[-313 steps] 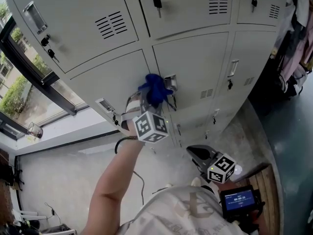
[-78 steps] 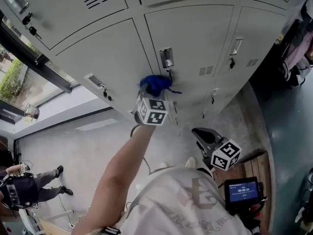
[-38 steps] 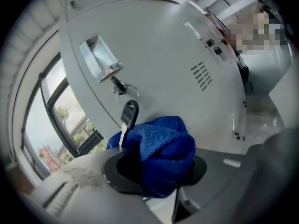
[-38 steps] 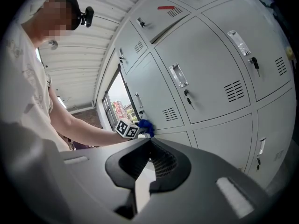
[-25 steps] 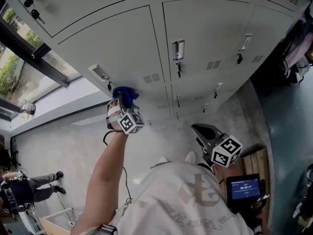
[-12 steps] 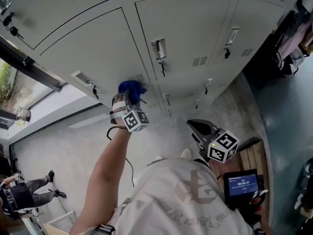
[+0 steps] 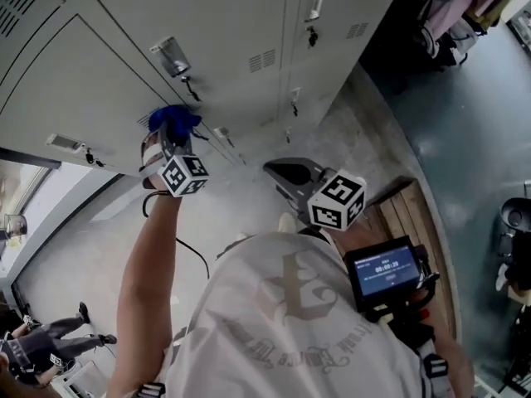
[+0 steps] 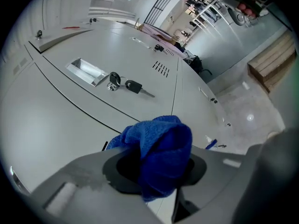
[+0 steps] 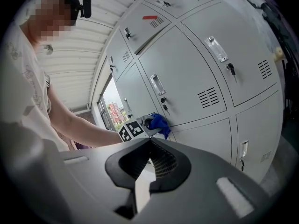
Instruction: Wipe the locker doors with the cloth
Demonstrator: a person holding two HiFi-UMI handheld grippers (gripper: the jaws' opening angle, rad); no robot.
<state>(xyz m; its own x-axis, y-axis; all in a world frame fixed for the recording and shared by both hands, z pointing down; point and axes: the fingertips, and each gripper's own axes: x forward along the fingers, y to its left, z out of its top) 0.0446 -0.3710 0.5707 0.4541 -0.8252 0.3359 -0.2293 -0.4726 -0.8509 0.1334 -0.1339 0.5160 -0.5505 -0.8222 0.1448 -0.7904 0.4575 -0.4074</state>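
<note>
A bunched blue cloth (image 7: 172,119) (image 8: 161,148) sits clamped in my left gripper (image 7: 170,135) (image 8: 156,167), which is shut on it and held against a grey locker door (image 7: 79,98) close to the door's vent slots. In the right gripper view the same cloth (image 9: 159,122) shows small against the lockers (image 9: 187,73). My right gripper (image 7: 290,174) (image 9: 152,160) hangs low near my body, away from the doors, jaws shut with nothing between them.
Grey lockers fill the wall, with recessed handles (image 7: 172,55) (image 8: 86,72) and keys hanging in locks (image 8: 128,84). A wooden pallet (image 7: 406,222) lies on the floor to the right. Clothes (image 7: 452,15) hang at the far right. Another person (image 7: 46,342) stands at the lower left.
My left gripper and the cloth have slid leftward along the door, and my head view has swung so the lockers now sit at the upper left.
</note>
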